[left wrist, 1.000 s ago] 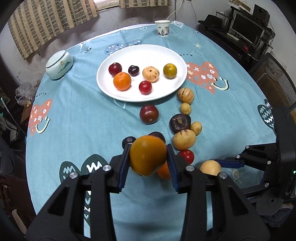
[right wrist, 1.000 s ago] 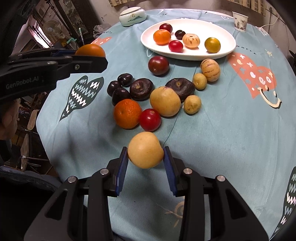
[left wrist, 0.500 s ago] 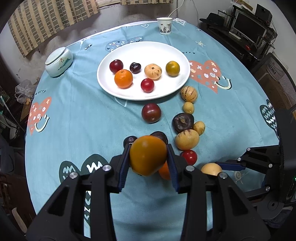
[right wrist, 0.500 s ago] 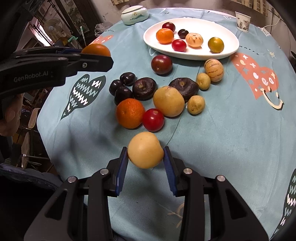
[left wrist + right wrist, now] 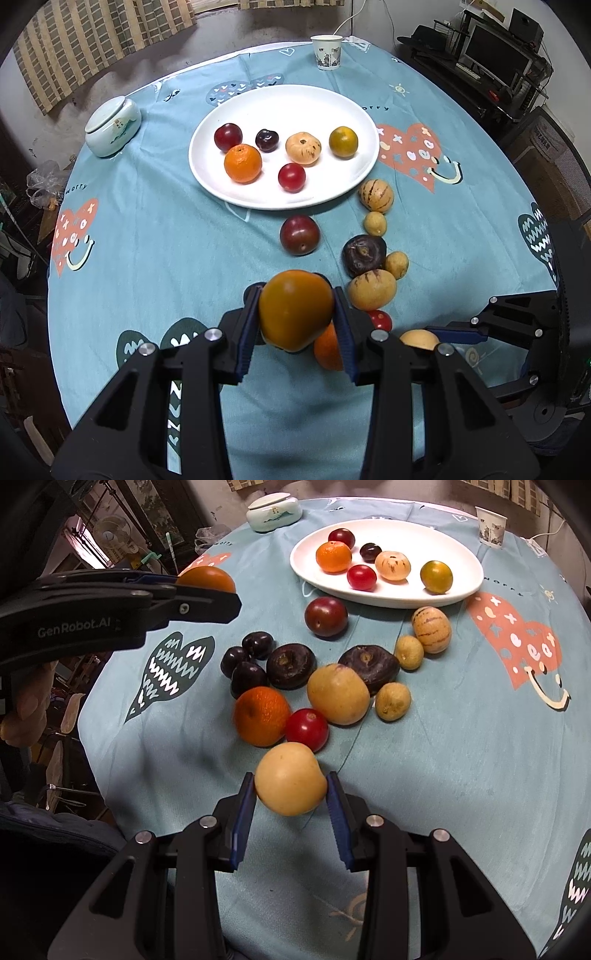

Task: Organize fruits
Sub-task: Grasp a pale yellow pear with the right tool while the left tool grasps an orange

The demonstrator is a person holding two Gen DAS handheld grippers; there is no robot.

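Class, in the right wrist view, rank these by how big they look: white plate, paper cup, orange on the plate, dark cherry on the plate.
1. white plate
2. orange
3. paper cup, close to the orange and farther away, so unsure
4. dark cherry

You can read "GenRobot.AI" in pale letters on the side of your left gripper (image 5: 207,587). The blue tablecloth (image 5: 155,236) has the small word "worry" printed on it.

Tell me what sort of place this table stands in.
Probably a lived-in home room: a round table under a teal cartoon-heart tablecloth, striped window curtains behind it, and a black computer monitor on a cluttered desk beside it.
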